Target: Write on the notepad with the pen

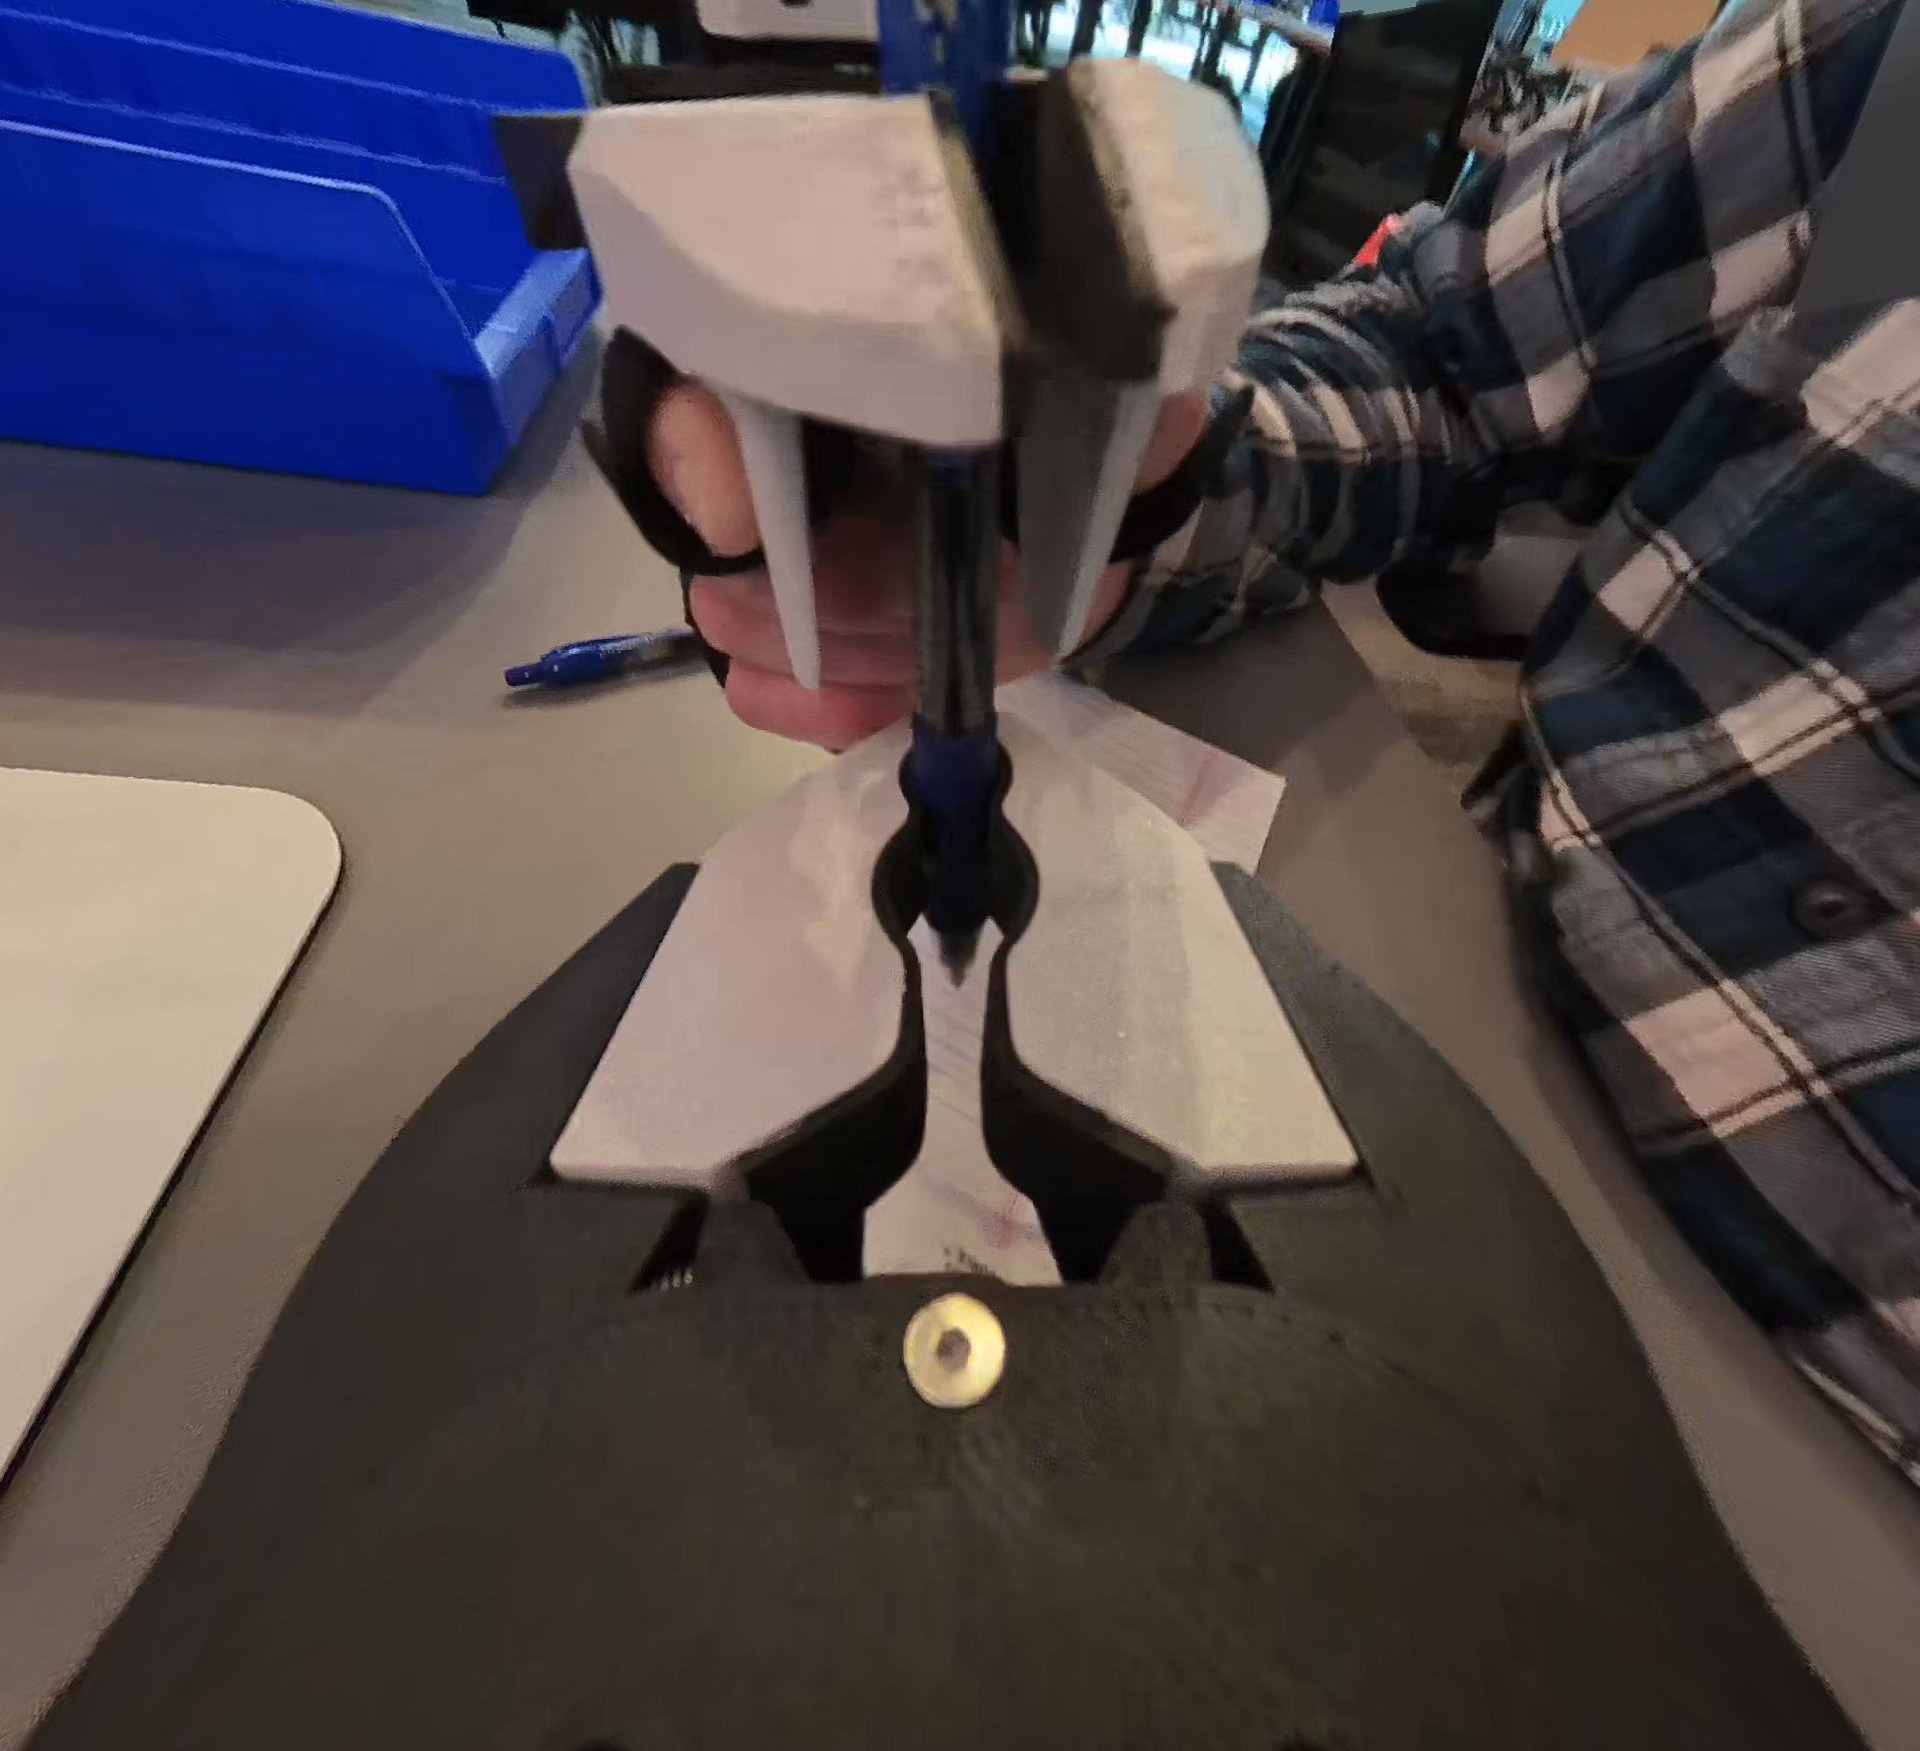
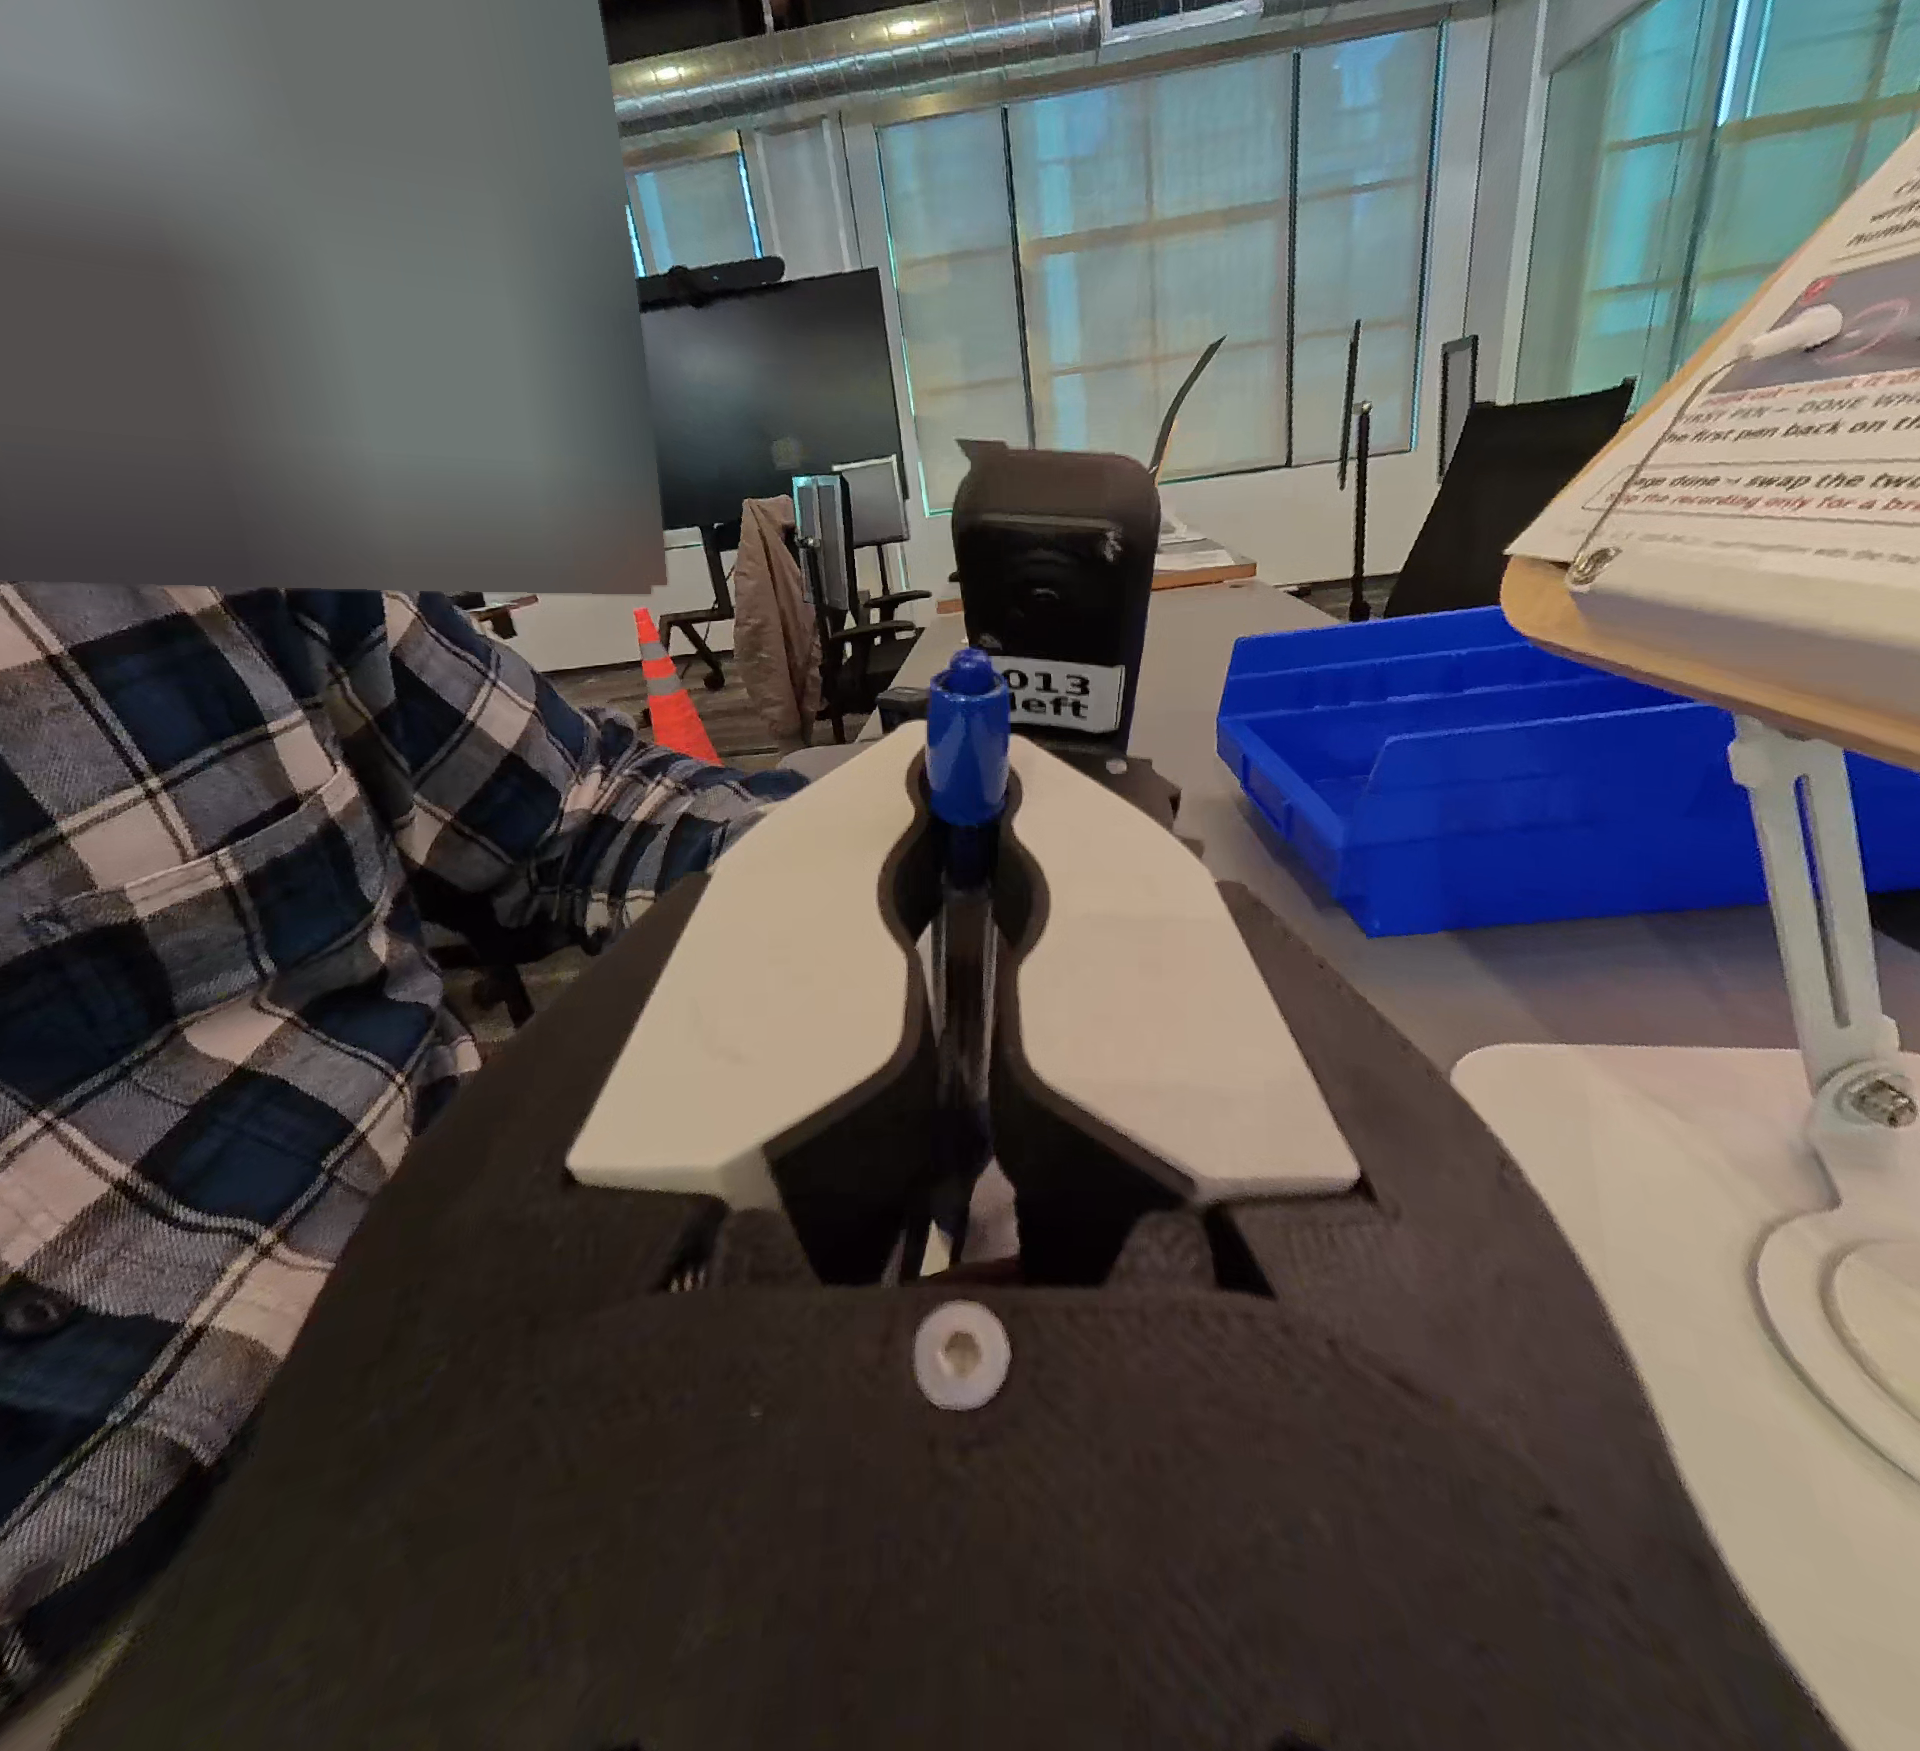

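A blue pen [image 1: 951, 797] stands nearly upright, tip down, over the white lined notepad [image 1: 1195, 792]. My left gripper [image 1: 956, 870] is shut on the pen's lower blue grip section, just above the tip. My right gripper [image 1: 997, 247] faces me in the left wrist view, held by a hand, and is shut on the pen's upper barrel. In the right wrist view my right gripper [image 2: 966, 808] clamps the pen [image 2: 966, 745], whose blue end sticks out past the fingertips. The left gripper's black body [image 2: 1049, 579] is just beyond it.
A second blue pen [image 1: 603, 657] lies on the grey table [image 1: 312, 662] to the left. A blue bin [image 1: 260, 247] stands at the back left and also shows in the right wrist view [image 2: 1507, 766]. A white mat [image 1: 135, 974] and a clipboard on a stand [image 2: 1766, 454] are nearby. A plaid sleeve [image 1: 1662, 454] is at the right. Spacing between my two grippers at the tips: around 10 cm.
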A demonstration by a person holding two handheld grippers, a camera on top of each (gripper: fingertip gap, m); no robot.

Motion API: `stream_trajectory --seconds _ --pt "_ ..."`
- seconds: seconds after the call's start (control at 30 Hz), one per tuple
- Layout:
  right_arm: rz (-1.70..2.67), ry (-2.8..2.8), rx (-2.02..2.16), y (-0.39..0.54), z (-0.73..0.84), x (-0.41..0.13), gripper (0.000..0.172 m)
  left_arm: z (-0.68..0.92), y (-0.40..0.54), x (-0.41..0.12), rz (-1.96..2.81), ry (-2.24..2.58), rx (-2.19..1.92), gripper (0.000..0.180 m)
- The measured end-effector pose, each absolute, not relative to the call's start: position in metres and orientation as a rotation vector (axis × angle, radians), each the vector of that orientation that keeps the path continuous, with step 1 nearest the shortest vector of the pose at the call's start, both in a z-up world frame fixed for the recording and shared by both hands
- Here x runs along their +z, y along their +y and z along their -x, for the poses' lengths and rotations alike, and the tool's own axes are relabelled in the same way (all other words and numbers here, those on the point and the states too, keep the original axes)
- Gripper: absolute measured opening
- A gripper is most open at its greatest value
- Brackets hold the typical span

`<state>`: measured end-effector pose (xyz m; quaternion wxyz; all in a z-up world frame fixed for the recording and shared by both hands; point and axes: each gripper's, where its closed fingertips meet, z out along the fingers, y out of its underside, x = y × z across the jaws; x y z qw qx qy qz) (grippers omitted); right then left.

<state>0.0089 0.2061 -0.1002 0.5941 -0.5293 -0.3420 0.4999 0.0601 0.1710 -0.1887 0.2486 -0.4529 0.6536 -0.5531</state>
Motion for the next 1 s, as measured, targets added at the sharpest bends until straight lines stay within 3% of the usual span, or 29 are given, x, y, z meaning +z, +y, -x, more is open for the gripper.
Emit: stream_trajectory --seconds 0.17,0.33,0.4,0.87,0.9,0.97,1.0 --pt "1.258 -0.82 1.098 0.209 -0.013 -0.099 0.005 -0.066 0.176 -0.186 1.226 1.722 -1.474 0.005" --pt "1.269 -0.832 1.075 0.21 -0.017 -0.099 0.022 -0.066 0.174 -0.183 1.218 1.706 -1.516 0.005" --pt "1.259 -0.839 1.078 0.209 -0.019 -0.098 0.007 -0.068 0.174 -0.187 1.238 1.712 -1.497 0.005" --pt "1.341 -0.869 1.073 0.207 -0.018 -0.11 0.006 -0.07 0.176 -0.194 1.237 1.714 -1.488 0.005" --pt "1.326 -0.862 1.075 0.207 -0.018 -0.109 0.006 -0.068 0.176 -0.193 1.244 1.735 -1.503 0.007" --pt "1.309 -0.831 1.103 0.206 -0.021 -0.106 0.005 -0.06 0.184 -0.194 1.31 1.745 -1.557 0.039" --pt "1.306 -0.814 1.113 0.207 -0.024 -0.105 0.006 -0.055 0.192 -0.201 1.336 1.772 -1.513 0.041"
